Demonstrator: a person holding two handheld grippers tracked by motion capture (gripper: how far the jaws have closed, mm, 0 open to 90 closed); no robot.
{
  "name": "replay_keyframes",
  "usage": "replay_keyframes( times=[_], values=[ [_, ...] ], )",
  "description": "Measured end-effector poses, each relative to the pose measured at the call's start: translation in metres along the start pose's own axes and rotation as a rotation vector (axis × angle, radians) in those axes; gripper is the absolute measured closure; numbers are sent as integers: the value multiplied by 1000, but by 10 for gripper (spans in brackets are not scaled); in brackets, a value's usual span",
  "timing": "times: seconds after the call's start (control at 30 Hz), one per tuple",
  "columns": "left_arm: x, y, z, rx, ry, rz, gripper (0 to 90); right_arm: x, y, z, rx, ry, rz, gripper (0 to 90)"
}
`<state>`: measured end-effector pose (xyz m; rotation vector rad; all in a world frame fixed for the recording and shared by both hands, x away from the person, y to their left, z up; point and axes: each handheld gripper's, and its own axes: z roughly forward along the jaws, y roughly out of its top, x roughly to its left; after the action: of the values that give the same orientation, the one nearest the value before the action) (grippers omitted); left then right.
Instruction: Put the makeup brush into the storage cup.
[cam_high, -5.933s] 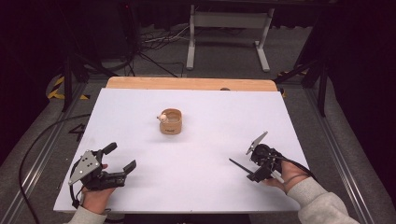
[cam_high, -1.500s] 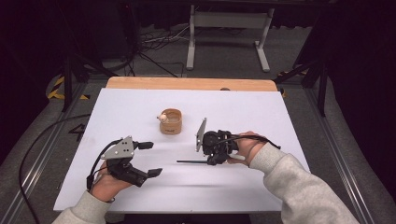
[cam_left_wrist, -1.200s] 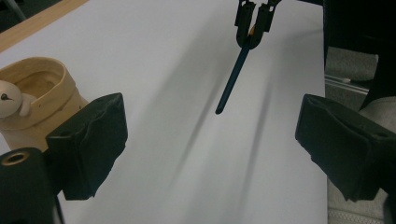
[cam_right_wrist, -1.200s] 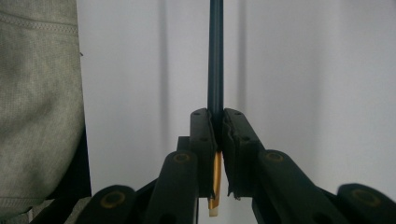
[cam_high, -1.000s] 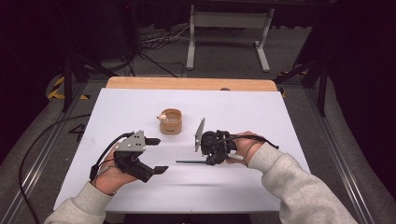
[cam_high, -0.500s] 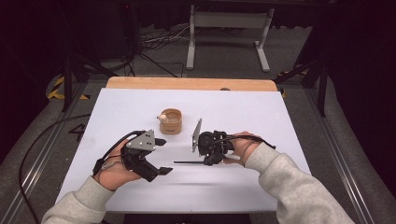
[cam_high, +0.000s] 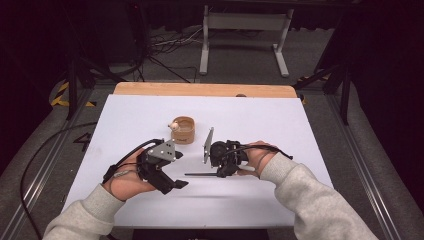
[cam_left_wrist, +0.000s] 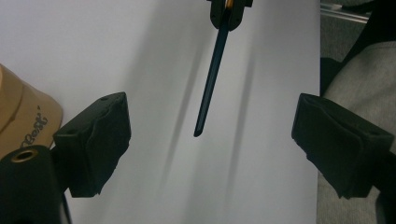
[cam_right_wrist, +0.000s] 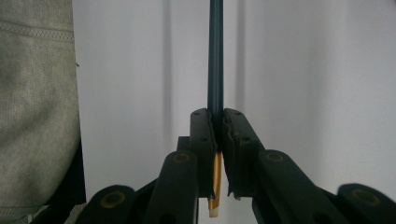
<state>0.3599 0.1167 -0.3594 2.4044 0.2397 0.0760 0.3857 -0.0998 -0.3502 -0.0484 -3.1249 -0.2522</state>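
A thin dark pencil-like stick (cam_high: 200, 174) with a yellow butt end is held level above the white table, its tip pointing left. My right gripper (cam_high: 220, 172) is shut on its butt end; in the right gripper view the stick (cam_right_wrist: 215, 56) runs straight up out of the closed pads of my right gripper (cam_right_wrist: 218, 116). My left gripper (cam_high: 180, 169) stands open just left of the tip. In the left gripper view the stick's tip (cam_left_wrist: 212, 79) hangs ahead between the wide pads of my left gripper (cam_left_wrist: 217, 144), touching neither. Those jaws have just been closing slightly.
A small round wooden cup (cam_high: 184, 131) with a pale knob on its rim stands behind the grippers; its side (cam_left_wrist: 18, 112) shows at the left of the left gripper view. The white tabletop (cam_high: 300, 130) ends in a wooden strip at the back.
My left hand has moved right, toward the stick's tip. The right gripper and the stick have stayed in place.
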Motion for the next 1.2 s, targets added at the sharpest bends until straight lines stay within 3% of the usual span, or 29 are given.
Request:
replay_keyframes(
  times=[0.63,0.83,1.2],
  values=[
    [2,12,15,116,-32,23,234,0,6,3,5,11,-10,832],
    [2,14,25,173,-34,30,266,1,7,6,-3,18,-10,832],
    [1,14,34,213,-57,45,363,1,8,7,-5,23,-14,832]
  ],
)
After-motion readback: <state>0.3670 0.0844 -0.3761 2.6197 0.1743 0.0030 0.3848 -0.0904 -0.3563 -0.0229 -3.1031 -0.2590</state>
